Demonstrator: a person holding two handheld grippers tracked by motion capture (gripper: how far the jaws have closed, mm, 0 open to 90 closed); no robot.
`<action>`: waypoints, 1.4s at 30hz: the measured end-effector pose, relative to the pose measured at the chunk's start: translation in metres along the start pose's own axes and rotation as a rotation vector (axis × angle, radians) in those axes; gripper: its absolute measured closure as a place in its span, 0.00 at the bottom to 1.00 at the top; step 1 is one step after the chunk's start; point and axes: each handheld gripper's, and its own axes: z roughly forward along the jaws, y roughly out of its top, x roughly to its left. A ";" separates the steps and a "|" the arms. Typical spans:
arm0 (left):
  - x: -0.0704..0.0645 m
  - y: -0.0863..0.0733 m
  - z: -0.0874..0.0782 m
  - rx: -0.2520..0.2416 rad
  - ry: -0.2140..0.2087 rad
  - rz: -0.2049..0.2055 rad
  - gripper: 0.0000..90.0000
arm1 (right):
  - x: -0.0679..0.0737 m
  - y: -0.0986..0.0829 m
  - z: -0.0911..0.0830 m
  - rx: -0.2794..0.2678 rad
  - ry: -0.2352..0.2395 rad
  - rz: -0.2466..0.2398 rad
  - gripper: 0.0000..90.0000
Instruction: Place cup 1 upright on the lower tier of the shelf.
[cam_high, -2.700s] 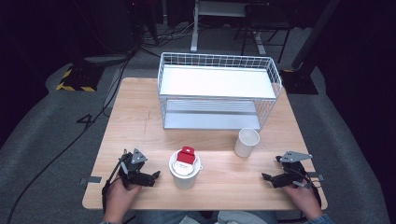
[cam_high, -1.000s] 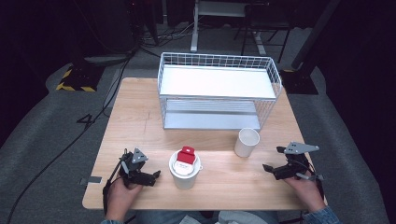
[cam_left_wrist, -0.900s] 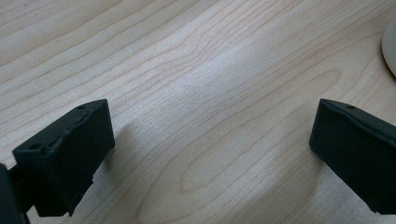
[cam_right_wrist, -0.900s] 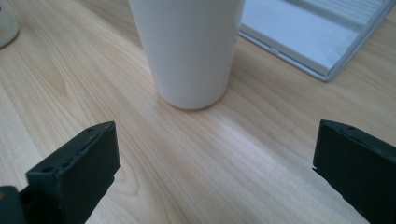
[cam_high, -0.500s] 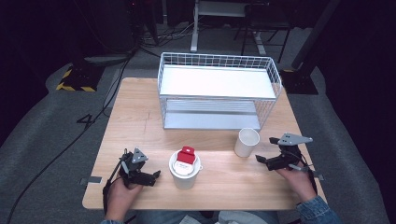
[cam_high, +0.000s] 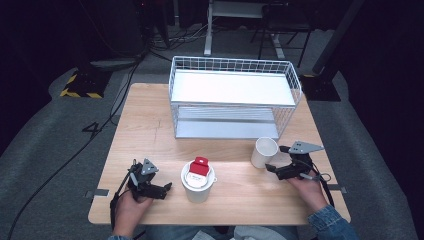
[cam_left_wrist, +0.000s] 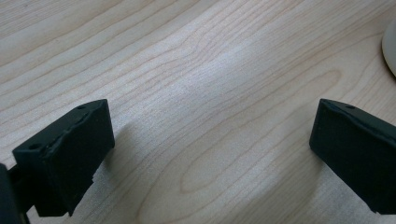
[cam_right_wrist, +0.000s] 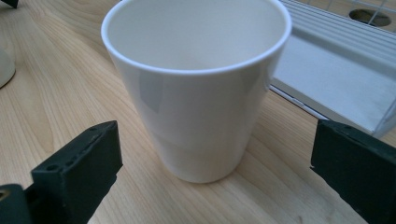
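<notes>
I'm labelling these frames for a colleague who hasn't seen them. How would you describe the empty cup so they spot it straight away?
Start at the white wire rack at the far side of the wooden table. Just in front of its right corner stands a plain white tapered cup, upright and empty, with the open right gripper beside it. Unlike the wider white cup at the table's front middle, it carries no red piece on top.

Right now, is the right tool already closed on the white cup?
No, the right tool is open, its jaws standing apart on either side of the cup without touching it.
</notes>
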 end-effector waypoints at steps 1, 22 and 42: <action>0.000 0.000 0.000 0.000 0.000 0.000 0.00 | 0.001 0.001 0.004 -0.005 0.002 -0.003 0.04; 0.000 0.000 0.000 0.000 0.000 0.000 0.00 | 0.008 -0.003 0.036 0.006 0.012 -0.010 0.26; 0.000 0.000 0.000 0.000 0.000 0.000 0.00 | 0.011 0.001 0.034 0.009 0.009 -0.028 0.27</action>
